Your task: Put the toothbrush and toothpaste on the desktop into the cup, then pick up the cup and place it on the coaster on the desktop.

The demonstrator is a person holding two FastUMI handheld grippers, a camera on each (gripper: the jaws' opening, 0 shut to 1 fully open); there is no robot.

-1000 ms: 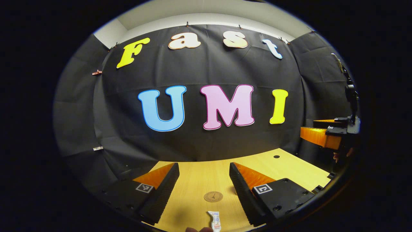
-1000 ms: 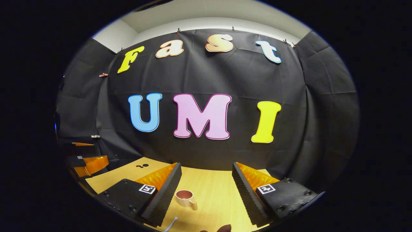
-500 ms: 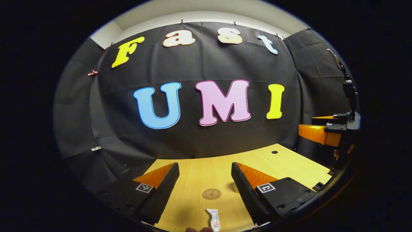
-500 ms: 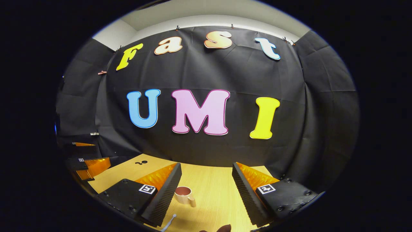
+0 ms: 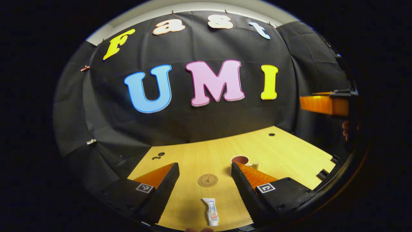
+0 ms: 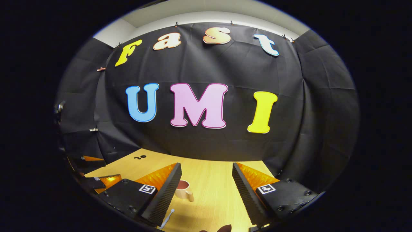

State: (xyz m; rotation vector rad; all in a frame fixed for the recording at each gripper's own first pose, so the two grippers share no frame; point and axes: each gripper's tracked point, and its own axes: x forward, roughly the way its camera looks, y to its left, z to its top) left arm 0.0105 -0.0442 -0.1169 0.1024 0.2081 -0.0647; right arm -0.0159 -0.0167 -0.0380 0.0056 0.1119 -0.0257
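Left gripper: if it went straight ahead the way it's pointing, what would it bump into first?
Probably the toothpaste on the table, between the open left gripper fingers, then the coaster. Depth is hard to judge.

White toothpaste [image 5: 212,211], tan coaster [image 5: 207,180], cream cup [image 6: 183,190] dark-red inside, light-wood desktop [image 5: 289,154].

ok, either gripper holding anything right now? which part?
Nothing. Left gripper and right gripper are open; the toothpaste lies on the desktop.

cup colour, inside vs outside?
The cup is cream outside with a reddish-brown interior; it shows best in the right gripper view.
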